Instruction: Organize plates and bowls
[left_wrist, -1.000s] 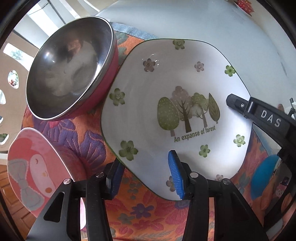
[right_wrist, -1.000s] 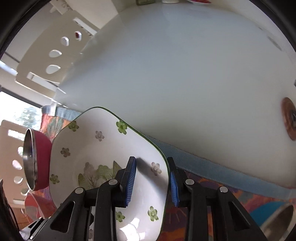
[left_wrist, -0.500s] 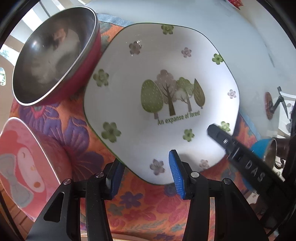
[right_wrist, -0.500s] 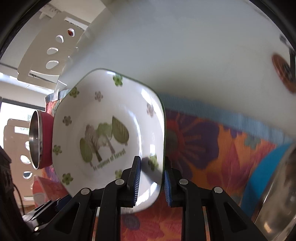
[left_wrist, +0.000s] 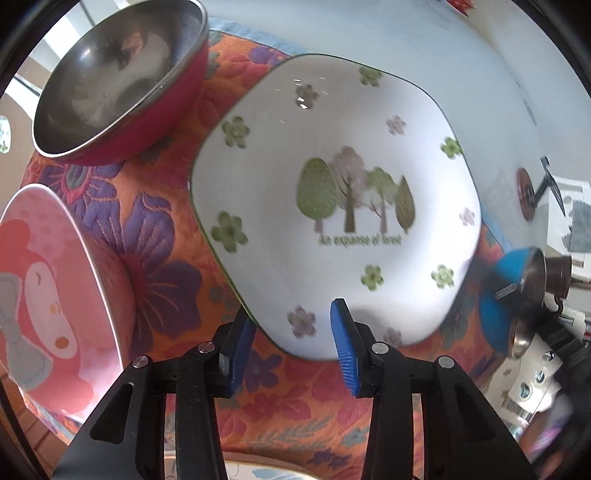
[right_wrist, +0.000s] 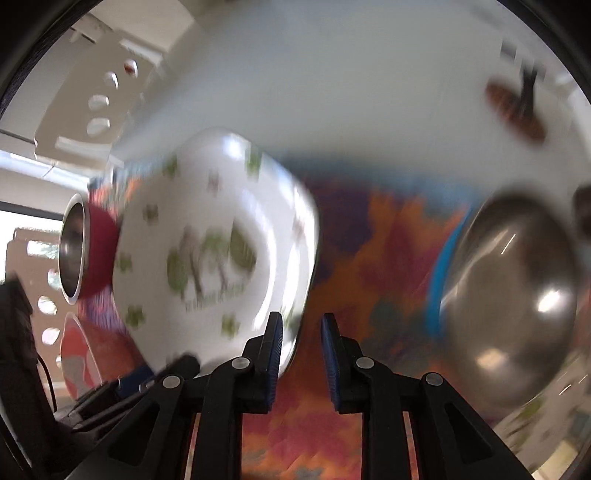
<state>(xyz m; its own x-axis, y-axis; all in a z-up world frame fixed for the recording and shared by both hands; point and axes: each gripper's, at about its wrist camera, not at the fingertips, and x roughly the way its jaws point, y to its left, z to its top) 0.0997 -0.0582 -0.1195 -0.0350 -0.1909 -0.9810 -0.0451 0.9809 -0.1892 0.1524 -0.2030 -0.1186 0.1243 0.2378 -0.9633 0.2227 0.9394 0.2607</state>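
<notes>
Orange floral cloth (left_wrist: 159, 236) with purple blooms covers the near end of a pale grey table (left_wrist: 424, 40); both wrist views look steeply down on it.

Left wrist view:
- White plate (left_wrist: 332, 206), squarish with rounded corners, lying flat on the cloth. Printed trees stand upright in the picture with the caption line beneath them, running left to right; the longer diagonal runs from upper right to lower left. Green and mauve flowers dot the rim.
- Left gripper (left_wrist: 291, 339): blue pads straddle the plate's near rim, one pad at the edge's outer side, the other over the plate's face. Jaws closing, a gap visible on either side of the rim; whether the left pad touches the edge cannot be told.
- Red bowl (left_wrist: 122, 74) with steel interior, upper left, tilted towards the camera, just beside the plate's far-left corner.
- Pink cartoon plate (left_wrist: 44, 288), left edge, partly cut off.
- Blue bowl (left_wrist: 517, 295), steel-lined, right side, on its edge as seen here.

Right wrist view (heavily blurred):
- White plate (right_wrist: 214, 251) at left centre, trees upright, tilting slightly right.
- Right gripper (right_wrist: 301, 354): jaws drawn nearly together with only cloth (right_wrist: 369, 258) between the pads; left pad lies just beside the plate's right rim, contact cannot be told.
- Red bowl (right_wrist: 88, 251) on the plate's left.
- Blue bowl (right_wrist: 509, 288), large, at right.
- Pink cartoon plate (right_wrist: 81, 350), lower left.
</notes>
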